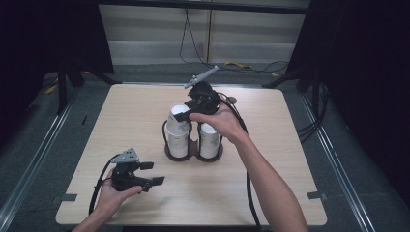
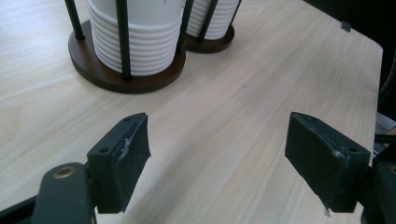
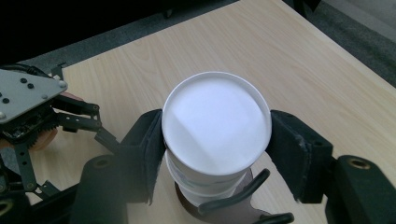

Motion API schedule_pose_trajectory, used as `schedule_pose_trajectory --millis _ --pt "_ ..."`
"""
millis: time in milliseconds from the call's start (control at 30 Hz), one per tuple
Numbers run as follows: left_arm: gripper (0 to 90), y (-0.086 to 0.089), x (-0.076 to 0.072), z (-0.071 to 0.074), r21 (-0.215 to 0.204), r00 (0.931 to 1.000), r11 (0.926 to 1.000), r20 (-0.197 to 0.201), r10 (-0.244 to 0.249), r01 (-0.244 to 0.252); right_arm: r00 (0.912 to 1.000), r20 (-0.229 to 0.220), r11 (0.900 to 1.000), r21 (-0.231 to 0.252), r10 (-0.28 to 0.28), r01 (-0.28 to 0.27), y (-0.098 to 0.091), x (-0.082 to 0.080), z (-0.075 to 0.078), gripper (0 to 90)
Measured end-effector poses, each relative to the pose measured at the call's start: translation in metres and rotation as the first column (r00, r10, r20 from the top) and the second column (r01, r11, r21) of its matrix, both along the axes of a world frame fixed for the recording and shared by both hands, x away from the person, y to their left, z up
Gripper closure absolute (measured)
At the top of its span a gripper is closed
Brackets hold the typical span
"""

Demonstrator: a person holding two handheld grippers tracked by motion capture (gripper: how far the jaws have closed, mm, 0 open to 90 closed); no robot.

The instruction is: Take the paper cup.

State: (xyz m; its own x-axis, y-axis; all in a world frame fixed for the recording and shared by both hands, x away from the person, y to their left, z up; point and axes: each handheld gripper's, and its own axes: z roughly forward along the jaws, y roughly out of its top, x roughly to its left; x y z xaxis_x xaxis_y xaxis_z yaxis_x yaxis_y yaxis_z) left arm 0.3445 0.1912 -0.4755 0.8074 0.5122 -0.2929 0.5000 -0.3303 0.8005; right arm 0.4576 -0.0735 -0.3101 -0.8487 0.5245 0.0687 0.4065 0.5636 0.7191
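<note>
Between black fingers point(image 3: 140, 154), smooth round white cup point(image 3: 215, 123).

A: The counter point(image 2: 243, 116) looks like pale wood with a fine grain, matt.

B: And the cups point(image 2: 140, 42)?

A: White paper, ribbed low on the walls; the upturned cup point(image 3: 215, 121) has a smooth, faintly shiny base.

B: The holder point(image 2: 93, 70)?

A: Dark brown wood base, thin black rods. Claw pads point(image 2: 123, 163) are matt black, scuffed.

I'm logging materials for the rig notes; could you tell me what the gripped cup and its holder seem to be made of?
Cup: probably paper, matte white, with a thin rolled rim. Holder: base looks like dark-stained wood with a smooth finish; its thin black uprights look like metal wire.
</note>
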Motion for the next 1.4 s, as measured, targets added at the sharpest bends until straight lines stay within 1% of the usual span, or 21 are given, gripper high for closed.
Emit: schedule_pose_trajectory --millis 67,100,133,233,333,400,433,467,500,533,600,633,700,800,867,1033,1067,1133,1167,1333,1400 --pt "20.4 -0.001 0.002 0.006 0.002 0.9999 1.0000 0.013 0.007 -0.007 1.0000 0.006 1.0000 0.002 0.005 -0.005 -0.003 -0.002 0.001 38.2" --pt "20.0 -0.001 0.003 0.007 0.004 0.9998 1.0000 0.016 0.008 -0.008 1.0000 0.007 0.9999 0.012 0.002 -0.002 -0.004 -0.002 0.002 38.1" --pt "20.0 -0.001 0.003 0.007 0.004 0.9998 1.0000 0.016 0.008 -0.008 1.0000 0.007 0.9999 0.012 0.002 -0.002 -0.004 -0.002 0.002 38.1" --pt "19.0 -0.001 0.006 0.011 0.009 0.9994 0.9998 0.027 0.020 -0.020 0.9999 0.011 0.9992 0.039 -0.004 0.004 -0.008 -0.004 0.004 38.1" --pt "19.1 0.002 0.010 0.015 -0.016 0.9986 0.9992 0.038 0.037 -0.036 0.9999 0.013 0.9987 0.051 0.002 -0.003 -0.012 -0.006 0.004 38.2" --pt "19.1 0.002 0.013 0.017 -0.015 0.9981 0.9990 0.044 0.042 -0.042 0.9997 0.023 0.9979 0.065 -0.002 0.000 -0.017 -0.008 0.005 38.1" --pt "19.1 0.003 0.015 0.020 -0.024 0.9978 0.9986 0.046 0.047 -0.046 0.9997 0.025 0.9975 0.071 -0.007 0.005 -0.018 -0.009 0.006 38.2" --pt "19.1 0.003 0.015 0.020 -0.024 0.9978 0.9986 0.046 0.047 -0.046 0.9996 0.028 0.9974 0.071 -0.006 0.004 -0.020 -0.010 0.007 38.2" --pt "19.1 0.004 0.016 0.023 -0.029 0.9975 0.9986 0.053 0.046 -0.045 0.9995 0.031 0.9967 0.081 -0.009 0.006 -0.022 -0.011 0.008 38.2" --pt "19.0 0.004 0.016 0.023 -0.029 0.9975 0.9986 0.053 0.046 -0.045 0.9995 0.031 0.9967 0.081 -0.009 0.006 -0.022 -0.011 0.008 38.2" --pt "19.0 0.004 0.017 0.026 -0.041 0.9968 0.9982 0.065 0.047 -0.044 0.9994 0.034 0.9956 0.093 -0.010 0.007 -0.025 -0.013 0.009 38.2" --pt "19.0 0.004 0.018 0.027 -0.042 0.9969 0.9981 0.062 0.048 -0.045 0.9993 0.036 0.9951 0.099 -0.010 0.006 -0.026 -0.014 0.009 38.2" --pt "18.2 0.003 0.020 0.029 -0.035 0.9972 0.9986 0.063 0.041 -0.038 0.9992 0.038 0.9936 0.113 -0.014 0.009 -0.029 -0.017 0.010 38.2" --pt "18.1 0.002 0.022 0.033 -0.049 0.9969 0.9982 0.069 0.037 -0.033 0.9991 0.042 0.9927 0.121 -0.011 0.006 -0.031 -0.019 0.011 38.2" --pt "18.0 0.001 0.022 0.034 -0.066 0.9970 0.9974 0.071 0.033 -0.029 0.9987 0.049 0.9903 0.139 -0.012 0.005 -0.034 -0.025 0.013 38.2" --pt "18.0 -0.003 0.021 0.035 -0.080 0.9973 0.9967 0.070 0.021 -0.016 0.9984 0.054 0.9879 0.155 -0.016 0.007 -0.042 -0.033 0.013 38.2" --pt "18.0 -0.004 0.020 0.035 -0.083 0.9974 0.9965 0.071 0.015 -0.009 0.9985 0.051 0.9842 0.177 -0.020 0.010 -0.047 -0.036 0.013 38.2" --pt "17.9 -0.007 0.019 0.036 -0.088 0.9973 0.9961 0.072 0.008 -0.002 0.9984 0.051 0.9836 0.180 -0.022 0.012 -0.049 -0.038 0.012 38.2" --pt "17.1 -0.010 0.018 0.036 -0.088 0.9971 0.9961 0.075 -0.002 0.008 0.9985 0.050 0.9818 0.190 -0.025 0.015 -0.053 -0.042 0.010 38.2" --pt "17.0 -0.016 0.015 0.037 -0.084 0.9962 0.9961 0.085 -0.018 0.025 0.9986 0.047 0.9782 0.207 -0.024 0.014 -0.058 -0.049 0.005 38.2" --pt "16.9 -0.018 0.015 0.039 -0.079 0.9959 0.9963 0.086 -0.026 0.032 0.9988 0.043 0.9744 0.225 -0.023 0.013 -0.061 -0.052 0.003 38.2"
